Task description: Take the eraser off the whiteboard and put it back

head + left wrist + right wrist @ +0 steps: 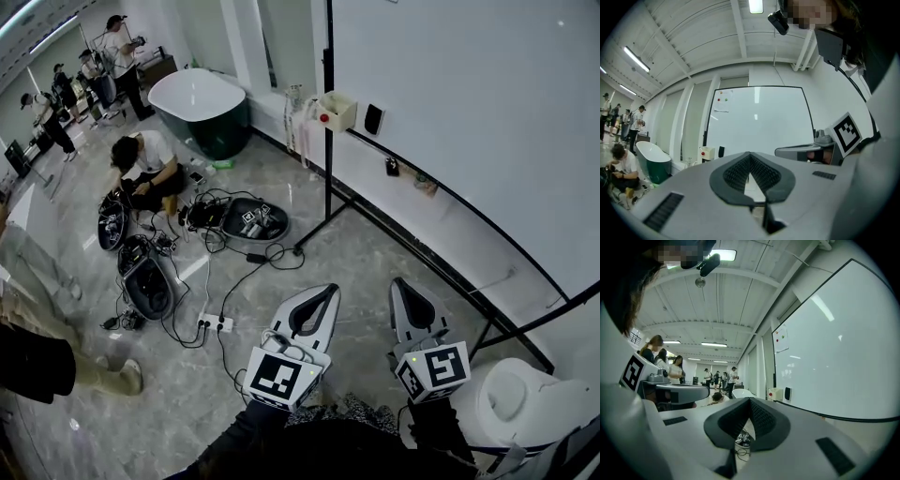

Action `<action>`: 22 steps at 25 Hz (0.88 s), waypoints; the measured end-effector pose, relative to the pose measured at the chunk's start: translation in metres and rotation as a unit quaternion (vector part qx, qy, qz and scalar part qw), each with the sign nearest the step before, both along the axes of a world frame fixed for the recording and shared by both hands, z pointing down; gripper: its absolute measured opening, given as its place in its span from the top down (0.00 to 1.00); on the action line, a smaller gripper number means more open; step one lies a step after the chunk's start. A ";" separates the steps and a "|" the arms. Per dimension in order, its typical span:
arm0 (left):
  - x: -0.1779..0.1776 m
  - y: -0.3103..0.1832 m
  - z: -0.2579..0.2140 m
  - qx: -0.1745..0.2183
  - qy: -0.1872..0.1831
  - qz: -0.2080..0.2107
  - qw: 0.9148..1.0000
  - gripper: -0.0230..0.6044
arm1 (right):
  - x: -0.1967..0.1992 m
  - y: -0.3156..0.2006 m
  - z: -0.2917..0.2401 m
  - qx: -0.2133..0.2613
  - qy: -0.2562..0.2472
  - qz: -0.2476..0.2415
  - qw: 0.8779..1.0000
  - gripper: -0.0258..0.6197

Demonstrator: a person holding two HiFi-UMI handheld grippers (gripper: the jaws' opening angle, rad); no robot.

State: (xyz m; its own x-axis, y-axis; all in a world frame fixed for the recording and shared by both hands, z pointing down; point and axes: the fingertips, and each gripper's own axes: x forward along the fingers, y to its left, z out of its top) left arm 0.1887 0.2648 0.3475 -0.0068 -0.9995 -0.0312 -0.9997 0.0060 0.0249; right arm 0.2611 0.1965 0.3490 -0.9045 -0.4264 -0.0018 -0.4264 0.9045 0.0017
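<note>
The eraser [373, 119] appears to be the small black block stuck near the lower left corner of the whiteboard [450, 84]. It sits just inside the left edge and a little above the bottom rail, right beside a cream box with a red button [337, 111] mounted on the stand post. Neither gripper is near it. The left gripper [330, 292] and the right gripper [399, 284] are held level and side by side over the floor [281, 281], well apart from the board. In each gripper's own view the fingers are pressed together at the tips with nothing between them. The step in hand looks like the reach toward the board, with the eraser untouched. To do it well, one gripper should lead, probably the right, which is nearer the board. Its fingers should be spread before it arrives, not at the board. It should come in level and square to the block so the fingers take its two narrow sides. The approach should stay on the side away from the cream box, so no finger catches it. The eraser is likely magnetic, so a straight pull away from the surface should free it more cleanly than sliding, and for the return it should go back flat on the same corner. Nothing readable shows. The cubes carry only black-and-white square markers, and a sheet [723, 101] with a red and a green dot at the board's upper left corner has print too small to read.
</note>
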 end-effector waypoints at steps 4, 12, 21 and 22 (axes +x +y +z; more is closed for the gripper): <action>-0.038 -0.012 0.001 0.002 0.003 0.009 1.000 0.96 | -0.037 -0.015 -0.001 0.002 0.000 0.012 1.000 0.95; -0.099 -0.033 0.006 -0.004 0.008 -0.006 1.000 0.96 | -0.082 -0.038 0.005 -0.005 0.005 0.020 1.000 0.95; -0.136 -0.103 0.017 -0.015 0.009 -0.007 1.000 0.96 | -0.123 -0.112 0.008 -0.007 -0.007 0.014 1.000 0.95; -0.141 -0.114 0.017 -0.016 0.003 -0.007 1.000 0.96 | -0.129 -0.124 0.006 -0.006 -0.010 0.013 1.000 0.95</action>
State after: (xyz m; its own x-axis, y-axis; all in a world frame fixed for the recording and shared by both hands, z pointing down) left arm 0.0480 0.1506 0.3640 -0.0202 -0.9998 0.0000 -0.9993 0.0201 0.0304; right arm 0.1322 0.0722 0.3553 -0.8930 -0.4499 -0.0144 -0.4497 0.8930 -0.0167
